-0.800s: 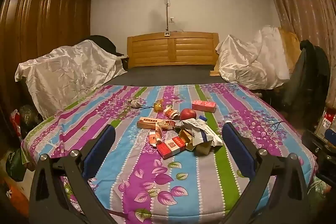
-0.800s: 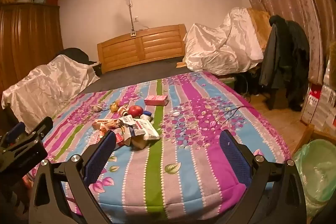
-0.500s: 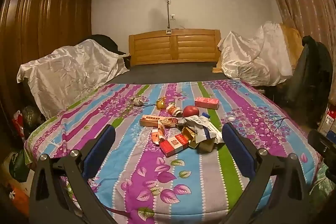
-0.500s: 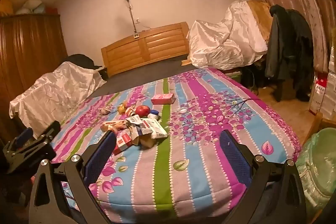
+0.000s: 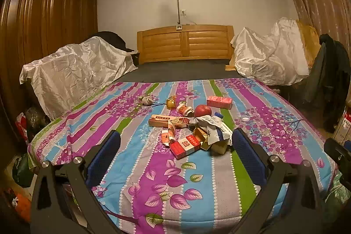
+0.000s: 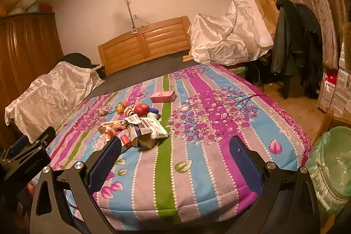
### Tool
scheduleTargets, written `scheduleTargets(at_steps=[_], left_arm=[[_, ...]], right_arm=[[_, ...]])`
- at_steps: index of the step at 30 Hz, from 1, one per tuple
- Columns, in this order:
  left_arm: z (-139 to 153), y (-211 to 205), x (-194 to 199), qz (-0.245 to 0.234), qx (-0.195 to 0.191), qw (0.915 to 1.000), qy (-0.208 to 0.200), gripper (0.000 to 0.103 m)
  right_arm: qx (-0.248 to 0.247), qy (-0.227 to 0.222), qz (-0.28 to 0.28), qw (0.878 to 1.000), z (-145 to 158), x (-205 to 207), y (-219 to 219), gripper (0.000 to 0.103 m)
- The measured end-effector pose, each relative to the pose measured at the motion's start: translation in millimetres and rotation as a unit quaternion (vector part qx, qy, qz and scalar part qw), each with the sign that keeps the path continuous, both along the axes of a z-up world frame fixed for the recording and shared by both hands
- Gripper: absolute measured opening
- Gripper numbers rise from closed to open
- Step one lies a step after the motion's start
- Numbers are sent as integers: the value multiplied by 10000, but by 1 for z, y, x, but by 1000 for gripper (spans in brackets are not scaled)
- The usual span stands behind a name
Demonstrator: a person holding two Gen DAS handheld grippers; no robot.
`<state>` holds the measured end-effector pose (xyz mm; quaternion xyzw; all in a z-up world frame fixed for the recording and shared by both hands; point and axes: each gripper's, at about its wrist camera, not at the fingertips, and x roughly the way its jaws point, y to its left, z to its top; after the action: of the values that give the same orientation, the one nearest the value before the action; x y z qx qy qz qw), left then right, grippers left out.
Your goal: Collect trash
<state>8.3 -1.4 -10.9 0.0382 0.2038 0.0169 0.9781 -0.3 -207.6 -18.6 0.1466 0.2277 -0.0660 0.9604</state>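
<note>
A bed covered with a purple, blue and green striped floral bedspread [image 5: 136, 168] fills both views, its slatted wooden headboard [image 5: 185, 43] against the far wall. White satin sheets drape bulky shapes on either side [image 5: 72, 69]. A bin lined with a green plastic bag [image 6: 331, 168] stands on the floor off the bed's right corner, seen from the right wrist camera. The left gripper [image 5: 175, 155] and the right gripper [image 6: 173, 157] both hang above the bed's near edge, each with its blue-padded jaws spread wide and holding nothing. The trash lies in a loose pile at mid-bed: a crumpled white printed wrapper [image 5: 216, 127], a red and white cigarette pack [image 5: 185, 145] nearest the left gripper, a long orange carton [image 5: 167, 120], a pink rectangular box [image 5: 219, 101] set slightly apart at the back, a red apple [image 5: 203, 110] and a small crumpled grey wad [image 5: 147, 100] to the left.
</note>
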Motion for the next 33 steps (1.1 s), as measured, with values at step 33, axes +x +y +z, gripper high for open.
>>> scheduleTargets(at_steps=[33], left_arm=[[-2, 8, 8, 119, 30, 9998, 178, 98]], right_arm=[[-75, 322, -143, 9994, -10, 9, -3, 98]])
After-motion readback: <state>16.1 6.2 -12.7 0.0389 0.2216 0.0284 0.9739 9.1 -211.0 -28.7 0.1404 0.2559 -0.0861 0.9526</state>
